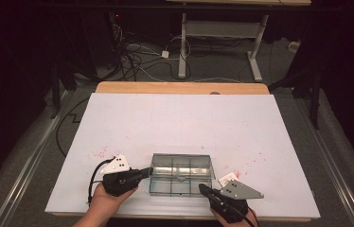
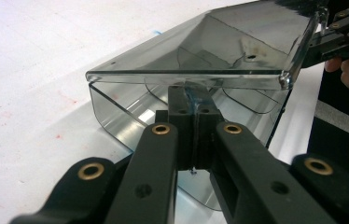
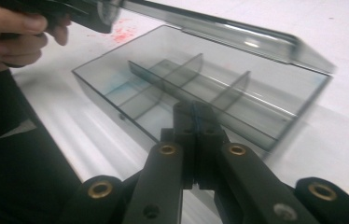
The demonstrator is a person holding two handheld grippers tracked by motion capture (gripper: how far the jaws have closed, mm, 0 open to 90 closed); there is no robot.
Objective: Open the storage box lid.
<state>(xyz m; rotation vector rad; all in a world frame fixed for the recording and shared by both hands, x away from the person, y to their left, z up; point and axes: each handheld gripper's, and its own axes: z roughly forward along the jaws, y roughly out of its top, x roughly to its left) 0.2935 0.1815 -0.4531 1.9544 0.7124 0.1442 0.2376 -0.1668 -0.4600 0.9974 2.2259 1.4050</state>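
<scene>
A clear smoky plastic compartment box [image 1: 181, 182] lies near the table's front edge, its hinged lid [image 1: 181, 165] raised partway. My left gripper [image 1: 146, 173] is shut at the box's left end. In the left gripper view its closed tips [image 2: 193, 91] sit just under the lid's edge [image 2: 186, 74], above the base [image 2: 116, 112]. My right gripper [image 1: 202, 188] is shut at the box's front right corner. In the right gripper view its tips [image 3: 194, 107] hover at the front wall of the box [image 3: 182, 79], whose dividers show several empty compartments beneath the lid [image 3: 238, 35].
A white sheet [image 1: 180, 123] covers the table, with red stains at the left [image 1: 100, 153] and right. A small white card [image 1: 229, 178] lies just right of the box. Beyond the wooden far edge [image 1: 180, 87] are floor cables and another table's legs.
</scene>
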